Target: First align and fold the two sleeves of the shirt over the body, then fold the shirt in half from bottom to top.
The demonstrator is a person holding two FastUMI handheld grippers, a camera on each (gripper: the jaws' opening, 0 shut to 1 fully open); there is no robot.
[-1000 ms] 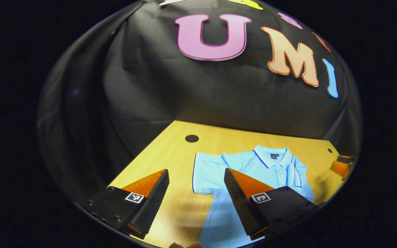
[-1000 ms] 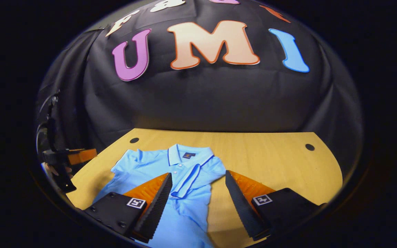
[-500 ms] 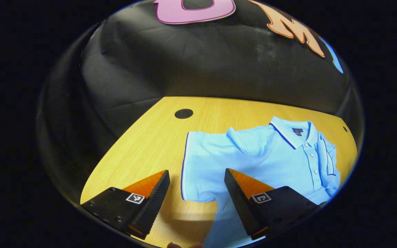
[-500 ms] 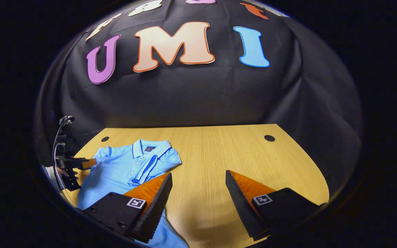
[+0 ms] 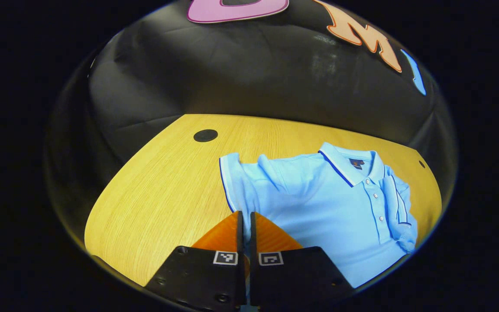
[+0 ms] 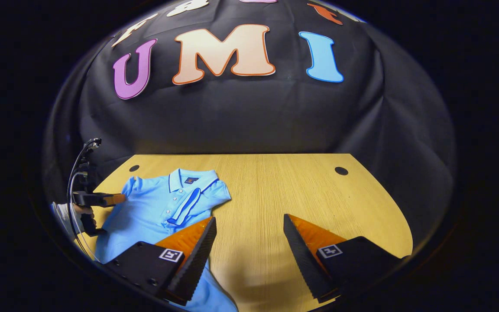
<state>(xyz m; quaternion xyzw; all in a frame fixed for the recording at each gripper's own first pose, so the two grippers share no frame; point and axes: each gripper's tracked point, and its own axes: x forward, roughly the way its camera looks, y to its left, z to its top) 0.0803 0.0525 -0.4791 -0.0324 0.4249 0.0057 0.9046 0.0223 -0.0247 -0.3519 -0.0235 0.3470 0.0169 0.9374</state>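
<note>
I see a light blue shirt (image 5: 327, 203) with dark blue piping along its collar (image 5: 345, 162) and sleeve cuff (image 5: 225, 182) – a small dark patch sits inside the neck. The table (image 6: 275, 195) under it is yellow wood with fine grain and dark round holes (image 5: 205, 135). My gripper bodies are black – each carries a black-and-white square marker (image 6: 170, 255)

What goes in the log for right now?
left hand-held gripper: shut on shirt's left sleeve | right hand-held gripper: open over table | other sleeve: folded
</note>
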